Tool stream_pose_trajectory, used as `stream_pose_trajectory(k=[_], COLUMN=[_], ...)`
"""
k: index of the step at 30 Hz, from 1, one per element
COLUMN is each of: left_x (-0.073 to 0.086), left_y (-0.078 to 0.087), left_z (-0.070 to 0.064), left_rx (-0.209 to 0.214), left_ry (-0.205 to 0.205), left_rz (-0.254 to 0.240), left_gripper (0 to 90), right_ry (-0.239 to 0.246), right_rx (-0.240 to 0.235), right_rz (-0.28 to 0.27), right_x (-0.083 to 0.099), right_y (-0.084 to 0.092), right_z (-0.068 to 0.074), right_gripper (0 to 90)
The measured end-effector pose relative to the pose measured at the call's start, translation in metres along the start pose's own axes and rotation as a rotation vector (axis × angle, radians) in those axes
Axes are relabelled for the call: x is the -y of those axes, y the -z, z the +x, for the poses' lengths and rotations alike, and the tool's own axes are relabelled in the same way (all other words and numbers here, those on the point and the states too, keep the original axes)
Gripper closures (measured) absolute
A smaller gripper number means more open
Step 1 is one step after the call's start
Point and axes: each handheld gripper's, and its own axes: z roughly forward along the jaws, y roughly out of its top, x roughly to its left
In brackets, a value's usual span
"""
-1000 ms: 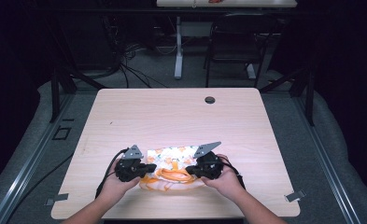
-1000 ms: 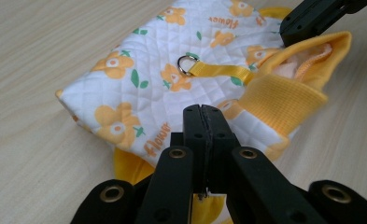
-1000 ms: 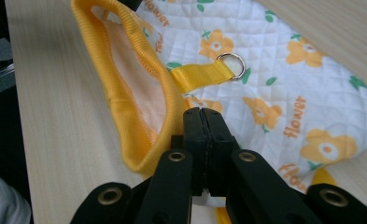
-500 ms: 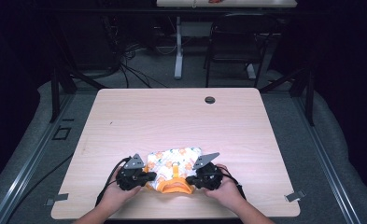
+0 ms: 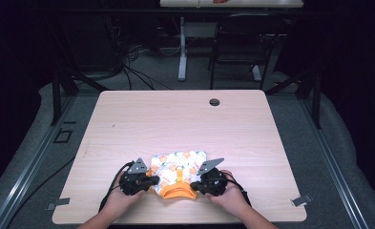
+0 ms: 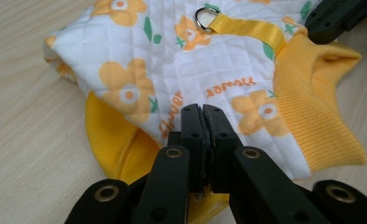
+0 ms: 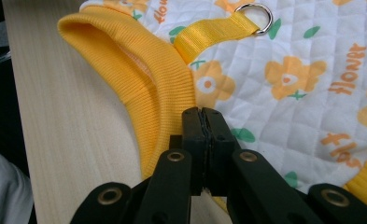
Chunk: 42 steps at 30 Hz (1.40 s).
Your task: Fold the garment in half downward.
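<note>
**Both grippers pinching small quilted garment at near table edge**

Garment [image 5: 178,167]: white quilted fabric, orange flower print, "flower" lettering, yellow ribbed trim. Lies flat-ish on the wooden table [image 5: 185,124], near the front edge, roughly centred between the person's hands.

Left gripper [image 5: 149,181]: at the garment's left side. In the left gripper view its fingers [image 6: 192,126] are pressed together over the quilted edge, just above the yellow trim; fabric seems caught between them.

Right gripper [image 5: 197,183]: at the garment's right side. In the right gripper view its fingers [image 7: 193,128] are pressed together where ribbed yellow collar [image 7: 158,93] meets quilt, fabric pinched.

Yellow webbing strap [image 6: 251,29] with metal D-ring [image 6: 203,17] sits on top of the garment, by the collar.

Small dark grommet hole [image 5: 214,102] at the far side of the table, well apart from everything.
</note>
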Motion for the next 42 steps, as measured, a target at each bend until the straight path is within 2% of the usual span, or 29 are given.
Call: stream_pose_trajectory(k=[8,12,20,28,34,42], left_x=[-0.009,-0.012,-0.013,-0.019,-0.023,-0.023], left_y=[-0.006,-0.008,-0.012,-0.016,-0.02,-0.023], left_z=[0.011,0.015,0.024,0.031,0.036,0.045], left_rx=[-0.035,-0.047,-0.05,-0.062,-0.08,-0.078], left_ry=[0.013,0.012,0.048,0.059,0.051,0.095], left_rz=[0.006,0.011,-0.002,0.002,-0.001,-0.03], left_gripper=[87.5,87.8,89.3,89.4,89.4,89.5], right_ry=[-0.052,-0.048,-0.057,-0.069,-0.076,-0.084], right_rx=[0.008,0.022,0.039,0.045,0.055,0.064], right_rz=[-0.018,-0.009,-0.005,-0.01,-0.016,-0.012], right_x=[-0.005,-0.01,-0.016,-0.019,-0.023,-0.028], right_y=[-0.005,-0.006,-0.01,-0.012,-0.014,-0.017], right_z=[-0.008,-0.011,-0.017,-0.024,-0.028,-0.035], right_gripper=[88.5,88.4,88.5,88.5,88.5,88.3])
